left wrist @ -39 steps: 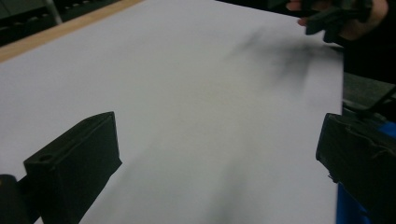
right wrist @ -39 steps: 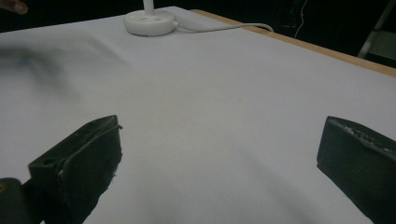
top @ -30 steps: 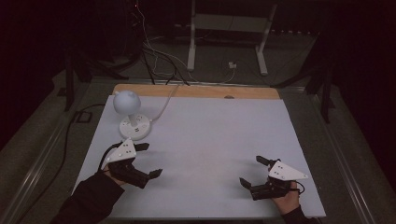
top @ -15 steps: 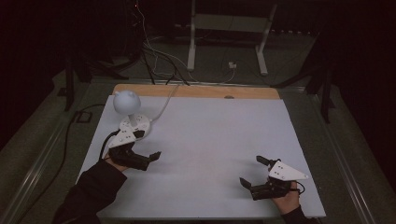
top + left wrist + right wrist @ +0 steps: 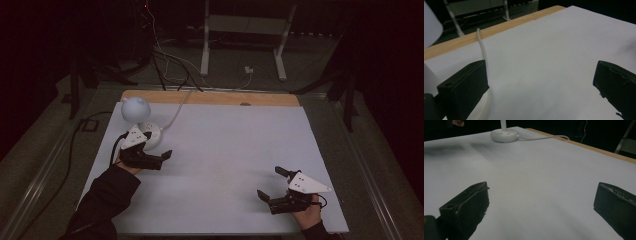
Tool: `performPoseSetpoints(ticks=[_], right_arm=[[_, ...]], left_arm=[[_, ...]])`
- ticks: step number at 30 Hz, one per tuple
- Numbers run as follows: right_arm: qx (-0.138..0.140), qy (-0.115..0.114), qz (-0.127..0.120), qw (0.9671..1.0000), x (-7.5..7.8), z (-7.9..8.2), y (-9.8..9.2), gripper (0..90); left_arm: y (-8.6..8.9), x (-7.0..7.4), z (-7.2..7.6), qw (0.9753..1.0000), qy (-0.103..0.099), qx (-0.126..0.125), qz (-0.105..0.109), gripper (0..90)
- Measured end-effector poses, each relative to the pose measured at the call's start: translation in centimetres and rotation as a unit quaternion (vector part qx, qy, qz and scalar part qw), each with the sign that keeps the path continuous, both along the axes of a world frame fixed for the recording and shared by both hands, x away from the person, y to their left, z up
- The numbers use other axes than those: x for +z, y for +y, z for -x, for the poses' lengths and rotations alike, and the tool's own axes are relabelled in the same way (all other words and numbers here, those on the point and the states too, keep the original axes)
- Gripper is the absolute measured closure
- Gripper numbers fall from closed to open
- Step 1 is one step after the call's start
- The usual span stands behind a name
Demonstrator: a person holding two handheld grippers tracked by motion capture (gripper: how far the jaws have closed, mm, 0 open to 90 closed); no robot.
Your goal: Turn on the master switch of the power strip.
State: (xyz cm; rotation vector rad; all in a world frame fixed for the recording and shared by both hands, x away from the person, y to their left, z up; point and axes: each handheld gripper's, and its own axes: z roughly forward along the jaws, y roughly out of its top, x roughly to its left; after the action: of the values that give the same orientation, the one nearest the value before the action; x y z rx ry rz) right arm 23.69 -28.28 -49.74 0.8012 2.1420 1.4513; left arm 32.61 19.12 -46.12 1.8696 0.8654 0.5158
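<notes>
A small white desk lamp stands at the table's far left, its round head (image 5: 135,109) over a disc base (image 5: 151,135). My left gripper (image 5: 157,145) is open right beside that base. In the left gripper view the base's rim (image 5: 484,110) curves by the left jaw, the lamp's white cable (image 5: 481,46) runs away toward the far edge, and nothing lies between the jaws of my left gripper (image 5: 539,75). My right gripper (image 5: 269,182) hovers open near the front right of the table. The right gripper view shows my right gripper (image 5: 541,195) open over bare table, with the lamp base (image 5: 504,135) far off.
The white table top (image 5: 230,145) ends in a wooden strip (image 5: 210,97) at the far edge. Behind it on the dark floor lie cables (image 5: 165,55) and a metal stand (image 5: 245,30). A black cable trails from the left gripper off the table's left side (image 5: 75,145).
My left gripper has moved forward and a little to the right, up to the lamp's base. The right gripper has stayed in place.
</notes>
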Motion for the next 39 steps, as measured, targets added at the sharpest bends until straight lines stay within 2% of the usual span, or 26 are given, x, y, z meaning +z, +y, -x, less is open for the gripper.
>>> performPoseSetpoints(ticks=[5, 6, 8, 12, 17, 21, 22, 24, 25, 27, 30, 33, 34, 36, 39], right_arm=[[0.000, 0.000, 0.000, 1.0000, 0.0, 0.0, 0.0, 0.0], [0.000, 0.000, 0.000, 1.0000, 0.0, 0.0, 0.0, 0.0], [0.000, 0.000, 0.000, 1.0000, 0.0, 0.0, 0.0, 0.0], [-0.001, 0.000, 0.000, 1.0000, 0.0, -0.1, -0.1, 0.0], [0.000, 0.000, 0.000, 1.0000, 0.0, 0.0, -0.1, 0.0], [0.000, 0.000, -0.002, 1.0000, 0.0, -0.1, -0.1, 0.0], [0.000, 0.000, -0.001, 1.0000, -0.1, -0.1, -0.1, 0.0], [0.000, 0.000, -0.001, 1.0000, -0.1, -0.1, -0.1, 0.0], [0.000, 0.000, -0.001, 1.0000, -0.1, -0.1, -0.2, 0.0], [0.000, 0.001, -0.003, 1.0000, 0.0, -0.1, -0.2, 0.0], [0.000, 0.001, -0.002, 1.0000, 0.0, -0.1, -0.2, 0.0], [0.000, 0.000, -0.003, 1.0000, 0.0, 0.0, -0.2, 0.0], [-0.001, 0.000, -0.002, 1.0000, 0.0, 0.0, -0.3, 0.0], [-0.001, 0.000, -0.004, 1.0000, 0.0, -0.1, -0.3, 0.0], [-0.001, 0.000, -0.005, 1.0000, 0.0, 0.0, -0.4, 0.0]], left_arm=[[-0.1, -0.4, -0.6, 0.9997, -0.003, 0.023, -0.005, 1.1], [-0.1, -0.6, -0.8, 0.9993, -0.003, 0.035, -0.009, 1.8], [-0.2, -0.7, -1.0, 0.9992, -0.003, 0.039, -0.010, 1.8], [-0.4, -1.3, -1.6, 0.9976, -0.002, 0.067, -0.017, 1.8], [-0.5, -1.5, -2.1, 0.9968, -0.001, 0.079, -0.013, 1.8], [-0.7, -1.8, -2.4, 0.9957, 0.012, 0.091, -0.010, 1.6], [-0.9, -2.0, -2.5, 0.9942, 0.010, 0.105, -0.016, 0.9], [-1.0, -2.1, -2.6, 0.9936, 0.011, 0.111, -0.017, 0.5], [-1.1, -2.4, -2.8, 0.9916, 0.008, 0.127, -0.019, 0.6], [-1.1, -2.6, -2.9, 0.9908, 0.005, 0.134, -0.018, 0.6], [-1.2, -2.8, -3.0, 0.9887, 0.004, 0.147, -0.030, 0.8], [-1.4, -3.1, -3.2, 0.9862, 0.003, 0.161, -0.038, 7.2], [-1.4, -3.1, -3.2, 0.9862, 0.003, 0.161, -0.038, 8.4], [-1.4, -3.2, -3.4, 0.9840, 0.002, 0.174, -0.039, 13.1], [-1.2, -3.3, -3.6, 0.9830, 0.004, 0.180, -0.034, 22.7]])
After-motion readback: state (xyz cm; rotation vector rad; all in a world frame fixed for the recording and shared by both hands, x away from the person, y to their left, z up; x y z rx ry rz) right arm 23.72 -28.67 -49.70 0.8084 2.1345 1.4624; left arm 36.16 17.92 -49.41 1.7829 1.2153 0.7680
